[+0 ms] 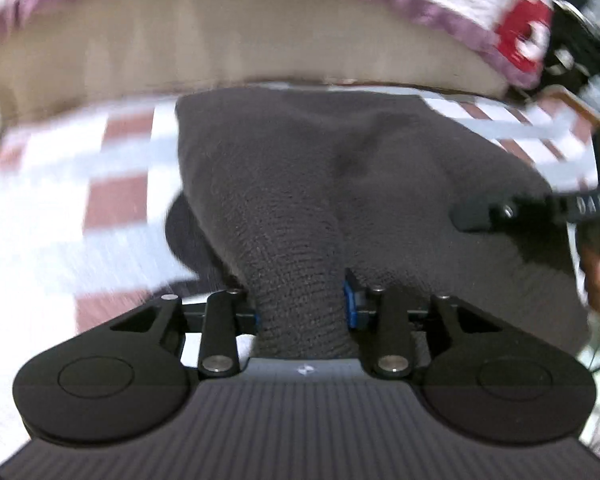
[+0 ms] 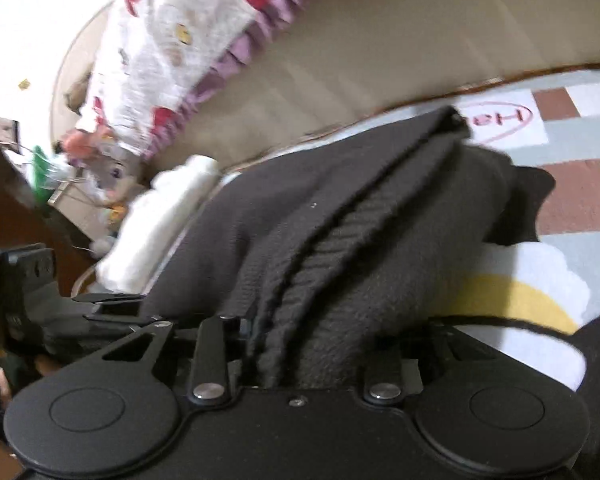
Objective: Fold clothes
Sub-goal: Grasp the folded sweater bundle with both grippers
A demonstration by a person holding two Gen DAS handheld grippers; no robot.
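A dark grey knit garment [image 1: 340, 184] lies over a checked rug. My left gripper [image 1: 302, 304] is shut on a bunched ribbed part of it, which fills the gap between the jaws. In the right wrist view the same garment [image 2: 340, 232] shows folded layers with a ribbed edge. My right gripper [image 2: 308, 344] is shut on a thick bundle of it, and the fingers are hidden under the cloth. The right gripper also shows at the right edge of the left wrist view [image 1: 476, 216]. The left gripper shows at the left of the right wrist view [image 2: 112, 304].
The rug [image 1: 100, 200] has red-brown, white and grey squares. A beige bed base [image 1: 240, 48] stands behind it, with a white blanket with purple frill [image 2: 172, 52] hanging over it. A white fluffy item [image 2: 160, 220] lies at the rug's edge. Clutter sits at far left [image 2: 52, 176].
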